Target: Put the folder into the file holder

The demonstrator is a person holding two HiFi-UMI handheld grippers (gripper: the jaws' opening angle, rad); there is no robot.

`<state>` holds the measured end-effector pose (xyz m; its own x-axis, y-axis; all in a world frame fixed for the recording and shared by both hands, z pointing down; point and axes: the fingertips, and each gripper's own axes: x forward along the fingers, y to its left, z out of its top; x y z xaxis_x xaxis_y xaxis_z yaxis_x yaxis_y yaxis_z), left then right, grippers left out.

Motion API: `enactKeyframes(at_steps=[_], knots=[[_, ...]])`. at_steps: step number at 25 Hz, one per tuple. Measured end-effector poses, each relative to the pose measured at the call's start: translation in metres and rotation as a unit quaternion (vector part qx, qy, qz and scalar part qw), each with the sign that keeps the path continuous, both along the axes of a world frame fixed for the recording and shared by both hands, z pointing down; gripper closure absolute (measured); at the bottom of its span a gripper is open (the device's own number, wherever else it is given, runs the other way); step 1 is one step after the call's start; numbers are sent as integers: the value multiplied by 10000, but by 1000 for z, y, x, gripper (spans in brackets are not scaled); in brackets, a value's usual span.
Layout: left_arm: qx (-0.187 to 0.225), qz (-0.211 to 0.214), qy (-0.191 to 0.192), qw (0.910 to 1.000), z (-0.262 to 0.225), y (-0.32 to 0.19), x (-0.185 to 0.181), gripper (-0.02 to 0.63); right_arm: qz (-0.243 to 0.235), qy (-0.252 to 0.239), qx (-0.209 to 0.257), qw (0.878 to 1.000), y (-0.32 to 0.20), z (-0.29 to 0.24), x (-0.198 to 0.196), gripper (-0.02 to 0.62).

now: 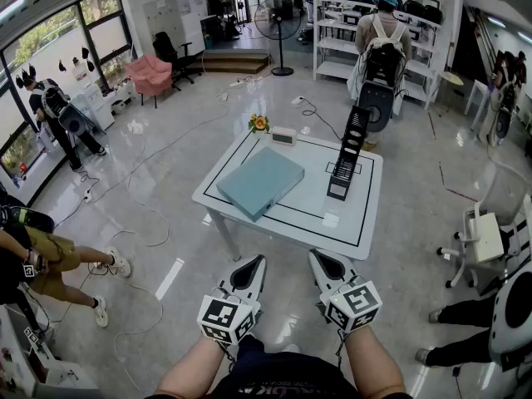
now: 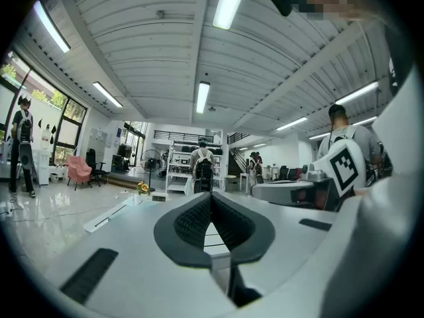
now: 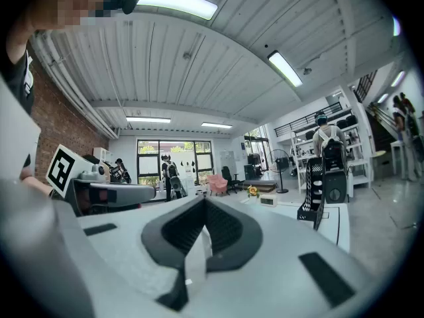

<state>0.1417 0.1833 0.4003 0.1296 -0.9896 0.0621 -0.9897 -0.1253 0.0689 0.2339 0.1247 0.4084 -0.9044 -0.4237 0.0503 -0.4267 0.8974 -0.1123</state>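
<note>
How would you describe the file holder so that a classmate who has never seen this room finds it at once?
Find the white table in the middle of the room. On its right side in the head view stands the file holder, the only tall, black, slotted rack; the teal folder beside it lies flat.

We look down on a white tabletop (image 1: 307,202) bearing yellow flowers (image 1: 258,123) and a small white device (image 1: 283,135); beyond stand a fan (image 1: 277,19), a pink armchair (image 1: 151,75) and shelving (image 1: 332,23).
</note>
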Motion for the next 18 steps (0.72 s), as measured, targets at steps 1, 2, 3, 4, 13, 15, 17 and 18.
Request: enactKeyframes(at_steps=[1, 2, 3, 4, 13, 15, 17, 18], knots=[[2, -1, -8, 10000, 0, 0, 1, 606, 0, -10, 5, 10000, -1, 0, 1, 595], [4, -2, -16, 10000, -1, -1, 2, 606, 0, -19, 11, 10000, -1, 0, 2, 595], [7, -3, -23, 10000, -1, -1, 3, 606, -2, -26, 16, 10000, -2, -1, 3, 595], [9, -4, -29, 10000, -1, -2, 4, 606, -4, -32, 19, 10000, -2, -1, 4, 595], [53, -56, -128, 9999, -10, -7, 7, 606, -59, -181, 167, 9997, -2, -13, 8, 594], [62, -98, -137, 9998, -11, -9, 6, 606, -70, -200, 194, 9996, -4, -14, 8, 594], [62, -108, -126, 9998, -12, -12, 4, 606, -85, -208, 199, 9995, -6, -15, 8, 594], [67, -111, -126, 9998, -13, -14, 3, 603, -89, -214, 199, 9995, -7, -15, 8, 594]])
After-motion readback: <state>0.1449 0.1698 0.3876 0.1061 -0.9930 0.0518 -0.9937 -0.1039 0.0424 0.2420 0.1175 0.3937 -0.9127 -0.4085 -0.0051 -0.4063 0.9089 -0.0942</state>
